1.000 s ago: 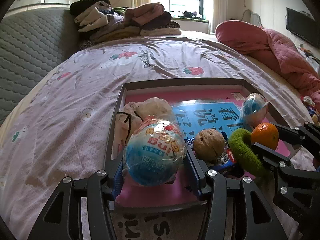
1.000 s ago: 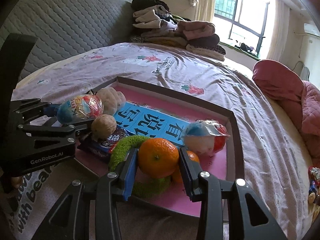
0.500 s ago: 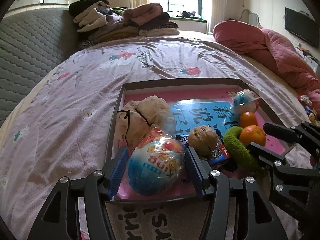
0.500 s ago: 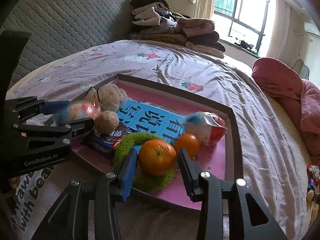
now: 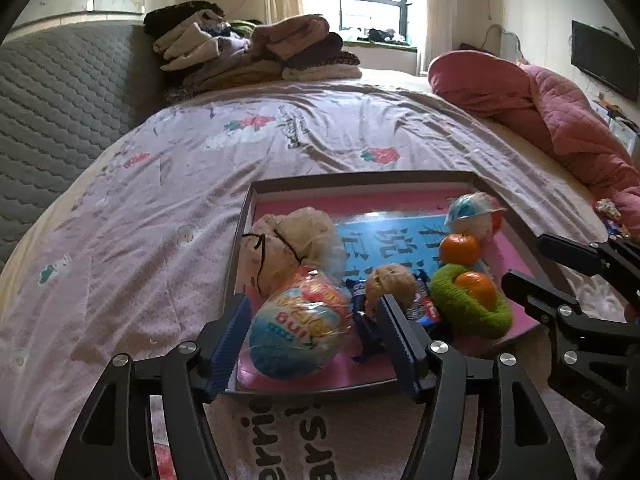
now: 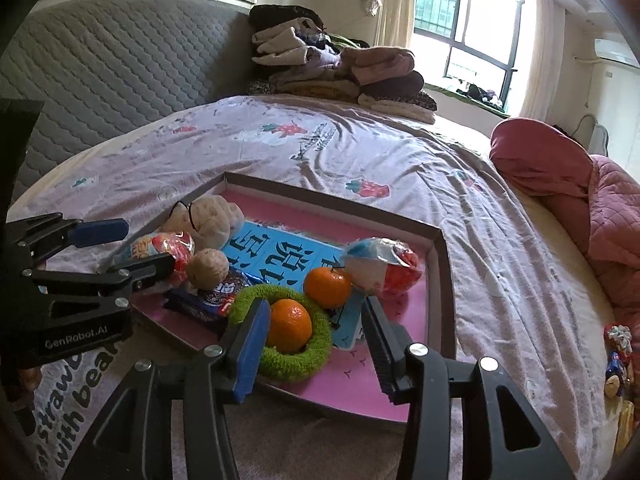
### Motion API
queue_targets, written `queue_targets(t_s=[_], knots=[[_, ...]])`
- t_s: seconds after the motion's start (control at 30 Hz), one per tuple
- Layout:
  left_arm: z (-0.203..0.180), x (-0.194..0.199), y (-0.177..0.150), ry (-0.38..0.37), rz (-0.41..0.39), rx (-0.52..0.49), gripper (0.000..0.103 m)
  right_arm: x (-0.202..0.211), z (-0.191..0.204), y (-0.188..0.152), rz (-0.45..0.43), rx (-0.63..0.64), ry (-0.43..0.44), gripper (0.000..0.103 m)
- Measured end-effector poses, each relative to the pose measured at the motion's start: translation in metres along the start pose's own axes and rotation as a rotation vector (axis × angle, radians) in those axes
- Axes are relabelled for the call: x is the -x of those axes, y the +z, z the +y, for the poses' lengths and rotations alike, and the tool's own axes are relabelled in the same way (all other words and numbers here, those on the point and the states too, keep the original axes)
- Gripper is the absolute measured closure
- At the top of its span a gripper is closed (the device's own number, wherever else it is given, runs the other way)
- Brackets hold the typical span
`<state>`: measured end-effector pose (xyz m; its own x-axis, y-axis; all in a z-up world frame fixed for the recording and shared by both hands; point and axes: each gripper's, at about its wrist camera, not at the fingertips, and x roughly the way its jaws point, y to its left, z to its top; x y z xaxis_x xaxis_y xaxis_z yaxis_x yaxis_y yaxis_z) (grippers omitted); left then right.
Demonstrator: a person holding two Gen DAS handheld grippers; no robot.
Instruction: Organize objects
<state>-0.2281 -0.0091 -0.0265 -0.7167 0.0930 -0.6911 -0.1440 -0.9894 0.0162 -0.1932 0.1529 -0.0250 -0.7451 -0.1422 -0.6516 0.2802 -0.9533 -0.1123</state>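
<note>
Sitting in a shallow pink-lined tray (image 5: 506, 330) on the bed (image 5: 168, 184): a foil-wrapped toy egg (image 5: 298, 330) at the near left corner, lying between the left tongs (image 5: 314, 346) but with gaps showing on both sides, so not gripped. Jaws just been opening, standing wide now. Same deal on the other side: an orange (image 6: 289, 325) resting inside a green fuzzy ring (image 6: 282, 334), right tongs (image 6: 312, 346) spread around it, just been opening, pads clear of the fruit. Sitting nearby: a second orange (image 6: 327, 286), another wrapped egg (image 6: 380, 266), a walnut (image 6: 208, 269) on top of a dark snack wrapper (image 6: 202, 308) (label too crumpled to read), and a beige plush thing (image 6: 208, 218) at the far left, shape hard to make out. Blue sheet (image 6: 276, 254) with big characters lying underneath, mostly covered. Getting cut off at the right edge: small colourful bits (image 6: 616, 360), not identifiable. Piled at the headboard end: folded clothes (image 6: 340, 72), plus a pink quilt (image 6: 592, 200).
</note>
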Motion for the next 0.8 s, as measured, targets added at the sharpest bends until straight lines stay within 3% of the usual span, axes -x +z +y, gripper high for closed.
queue_targets(t_s=[0.8], knots=[[-0.010,0.066,0.015,0.021,-0.084,-0.008,0.028,0.054,-0.004,0.016,-0.074,-0.043,-0.022,0.044]])
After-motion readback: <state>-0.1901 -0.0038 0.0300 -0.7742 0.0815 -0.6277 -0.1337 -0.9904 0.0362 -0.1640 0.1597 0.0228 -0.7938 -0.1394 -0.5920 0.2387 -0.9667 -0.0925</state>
